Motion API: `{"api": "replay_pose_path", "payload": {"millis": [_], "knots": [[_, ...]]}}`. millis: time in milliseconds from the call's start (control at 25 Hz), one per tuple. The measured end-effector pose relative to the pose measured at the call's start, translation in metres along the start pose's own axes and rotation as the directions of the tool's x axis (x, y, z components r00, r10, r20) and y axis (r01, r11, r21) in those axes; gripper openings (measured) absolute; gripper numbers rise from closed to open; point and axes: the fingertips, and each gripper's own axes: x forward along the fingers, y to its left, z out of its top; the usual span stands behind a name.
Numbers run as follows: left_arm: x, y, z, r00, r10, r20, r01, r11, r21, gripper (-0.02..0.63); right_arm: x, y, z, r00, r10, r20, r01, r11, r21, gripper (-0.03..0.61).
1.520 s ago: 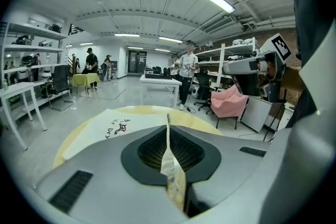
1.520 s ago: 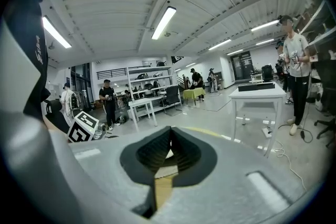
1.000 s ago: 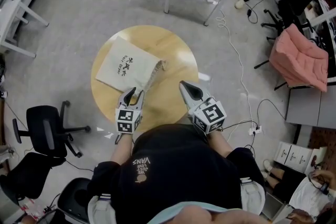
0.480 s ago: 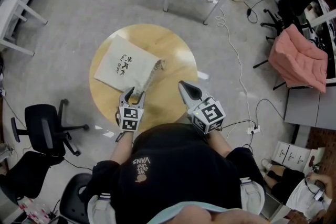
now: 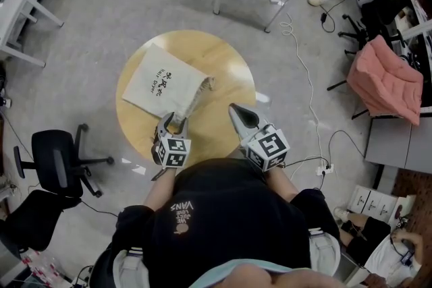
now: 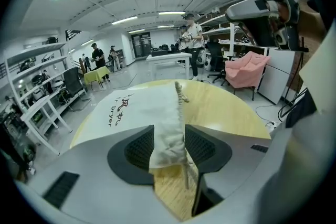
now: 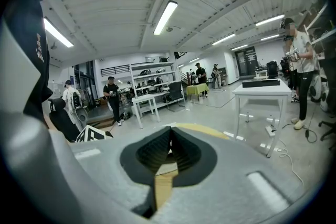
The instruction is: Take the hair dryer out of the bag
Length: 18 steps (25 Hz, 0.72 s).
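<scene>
In the head view the cloth bag [image 5: 162, 85] lies flat on the round wooden table [image 5: 229, 71], its gathered end pointing toward the person. The left gripper [image 5: 173, 119] stands at that end and the right gripper [image 5: 235, 110] hovers over bare wood, well apart from the cloth. The hair dryer itself shows nowhere; I judge it is inside the bag. In the left gripper view the jaws have just been opening and stand wide. The bunched neck [image 6: 167, 136] lies between the ribbed pads [image 6: 139, 147] without being pinched, and the knotted cord [image 6: 180, 93] trails up the middle. To do this step well, the left should close on the cloth only, low on the neck and clear of the cord, so that the mouth can be pulled slack rather than drawn tighter. It should pin the bag to the table rather than lift it. In the right gripper view the jaws are pressed together with nothing between them, aimed past the table's far edge. That gripper will need to part its jaws and come across to the mouth before anything can be drawn out.
</scene>
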Motion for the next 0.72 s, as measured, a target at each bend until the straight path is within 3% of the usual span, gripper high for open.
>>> {"api": "replay_pose_path", "payload": {"millis": [360, 720], "knots": [[0.0064, 0.0047, -0.0046, 1.0, -0.003, -0.023, 0.002, 0.999, -0.046, 0.179, 0.0024, -0.0034, -0.0035, 1.0, 0.01, -0.014, -0.01, 1.0, -0.001, -0.002], [0.0025, 0.0098, -0.0008, 1.0, -0.001, -0.023, -0.001, 0.997, -0.076, 0.063, 0.0081, -0.0018, -0.0062, 0.999, 0.039, -0.028, -0.039, 0.999, -0.011, -0.002]]}}
